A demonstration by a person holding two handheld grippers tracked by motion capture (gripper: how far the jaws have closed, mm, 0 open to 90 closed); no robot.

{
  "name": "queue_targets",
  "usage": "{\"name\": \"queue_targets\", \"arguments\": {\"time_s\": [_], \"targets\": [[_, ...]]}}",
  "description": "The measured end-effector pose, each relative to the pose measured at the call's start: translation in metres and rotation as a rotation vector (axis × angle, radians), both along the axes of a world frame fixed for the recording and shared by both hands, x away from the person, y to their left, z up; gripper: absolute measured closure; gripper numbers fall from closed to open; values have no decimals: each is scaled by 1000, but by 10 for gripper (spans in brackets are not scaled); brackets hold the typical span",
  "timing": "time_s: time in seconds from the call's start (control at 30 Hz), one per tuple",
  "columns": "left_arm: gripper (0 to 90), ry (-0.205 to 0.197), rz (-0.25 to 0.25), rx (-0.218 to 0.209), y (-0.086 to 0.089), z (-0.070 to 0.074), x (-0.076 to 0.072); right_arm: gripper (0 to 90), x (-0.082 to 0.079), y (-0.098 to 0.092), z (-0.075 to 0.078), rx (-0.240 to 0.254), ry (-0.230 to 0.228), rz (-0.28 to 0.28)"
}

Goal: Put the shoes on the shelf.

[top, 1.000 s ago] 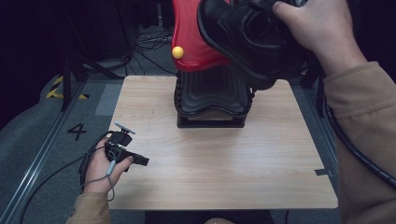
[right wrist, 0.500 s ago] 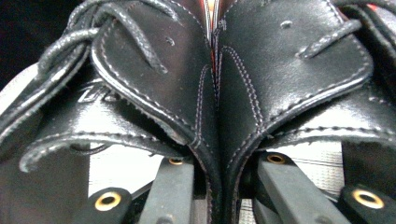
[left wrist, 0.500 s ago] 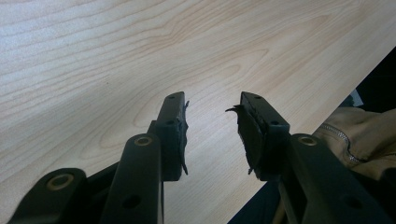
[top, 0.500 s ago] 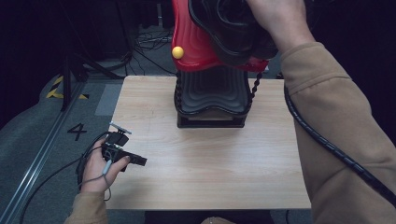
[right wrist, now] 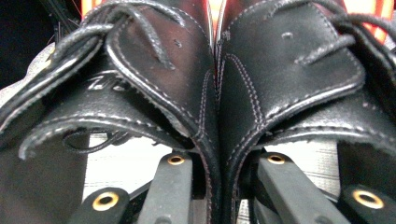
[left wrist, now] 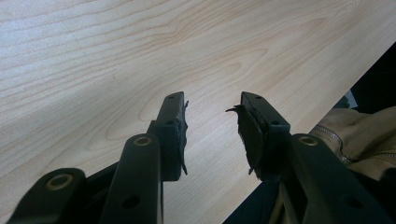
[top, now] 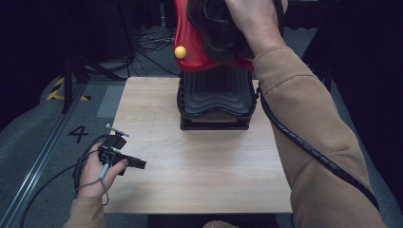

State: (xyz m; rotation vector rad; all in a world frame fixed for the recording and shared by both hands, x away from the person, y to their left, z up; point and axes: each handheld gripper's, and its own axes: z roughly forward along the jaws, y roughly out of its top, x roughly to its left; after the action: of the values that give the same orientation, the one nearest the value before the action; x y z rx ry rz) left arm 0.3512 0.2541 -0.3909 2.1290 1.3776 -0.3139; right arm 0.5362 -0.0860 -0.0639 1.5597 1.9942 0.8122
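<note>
A pair of black leather lace-up shoes is pinched together by their inner walls, and my right gripper is shut on them with one jaw inside each shoe. In the high view the shoes hang under the person's right hand, against the top of a red stand with a yellow knob. My left gripper lies on the table's left edge. In its own view my left gripper is open over bare wood, with nothing between the jaws.
The red stand rises from a black ribbed base at the back middle of the wooden table. A black cable trails along the right sleeve. Cables lie on the floor at the left and behind.
The right hand has carried the shoes leftward from the upper right, over the top of the red stand. The left hand and its gripper have stayed in place.
</note>
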Motion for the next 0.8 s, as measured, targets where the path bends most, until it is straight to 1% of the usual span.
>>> {"name": "queue_targets", "arguments": {"time_s": [0.03,0.07,0.1,0.13,0.17,0.37,0.43,0.6,0.7,0.73,0.77,0.8], "targets": [[620,0,2,-2,0,1,0,808,-1,0,1,4,-15,-5],[621,-5,5,-2,0,1,-1,808,-2,0,2,10,-20,-13],[621,-6,-2,1,0,2,-1,808,-4,-2,4,18,-41,-21],[621,-6,-2,1,0,2,-1,808,-4,-2,4,18,-41,-21],[621,-8,-1,-2,-1,2,-1,808,-5,-3,4,15,-53,-26],[620,-2,-8,-1,-3,2,-1,807,-1,-9,5,14,-64,-24],[619,-9,-14,-3,-3,4,-2,807,3,-11,3,20,-73,-26],[619,-23,-2,-15,1,8,-5,801,9,-7,-2,21,-70,-24],[619,-22,-8,-17,2,8,-5,793,12,-6,-8,53,-47,-24],[619,-22,-8,-17,2,8,-5,793,12,-6,-8,53,-47,-24],[619,-23,-6,-17,2,9,-5,792,14,-6,-11,66,-34,-23],[619,-22,-5,-17,2,9,-5,793,16,-6,-15,75,-31,-20]]}}
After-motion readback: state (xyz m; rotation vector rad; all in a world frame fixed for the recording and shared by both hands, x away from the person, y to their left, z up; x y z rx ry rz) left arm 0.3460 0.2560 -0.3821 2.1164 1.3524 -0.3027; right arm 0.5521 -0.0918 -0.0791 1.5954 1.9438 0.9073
